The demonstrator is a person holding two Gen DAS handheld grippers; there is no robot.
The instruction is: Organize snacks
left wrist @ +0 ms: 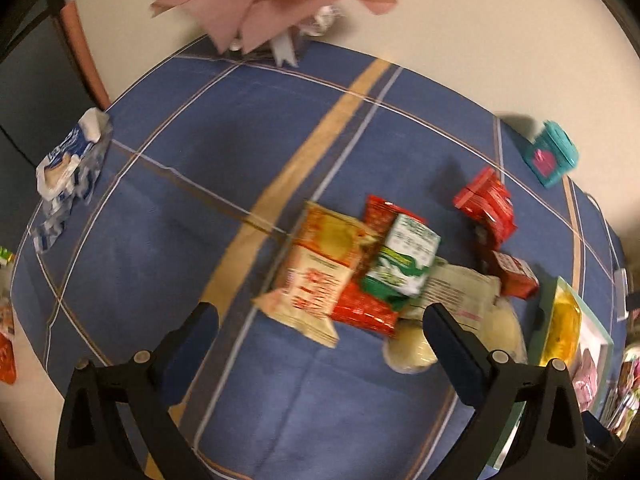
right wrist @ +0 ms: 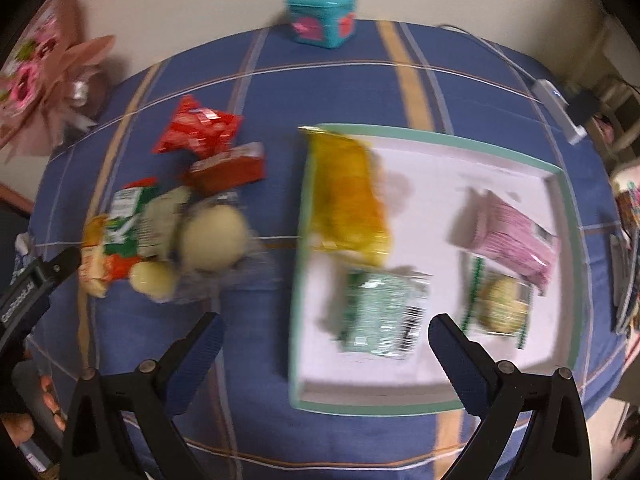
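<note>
A pile of snack packets lies on the blue checked tablecloth (left wrist: 160, 208): an orange-and-cream packet (left wrist: 320, 264), a green-and-white packet (left wrist: 404, 260), red packets (left wrist: 486, 204), and clear-wrapped pale buns (left wrist: 412, 344). My left gripper (left wrist: 320, 316) is open and empty, just in front of this pile. A white tray with a green rim (right wrist: 440, 136) holds a yellow bag (right wrist: 348, 196), a pink packet (right wrist: 516, 236), a green packet (right wrist: 380, 312) and a cookie packet (right wrist: 500, 304). My right gripper (right wrist: 324, 328) is open and empty above the tray's near left corner. The pile (right wrist: 168, 220) lies left of the tray.
A teal box (right wrist: 322, 16) stands at the table's far edge. A pink paper bouquet (left wrist: 264, 4) lies at the far side. A blue-and-white wrapper (left wrist: 68, 168) lies at the left edge. A white power strip (right wrist: 560, 108) lies at the far right.
</note>
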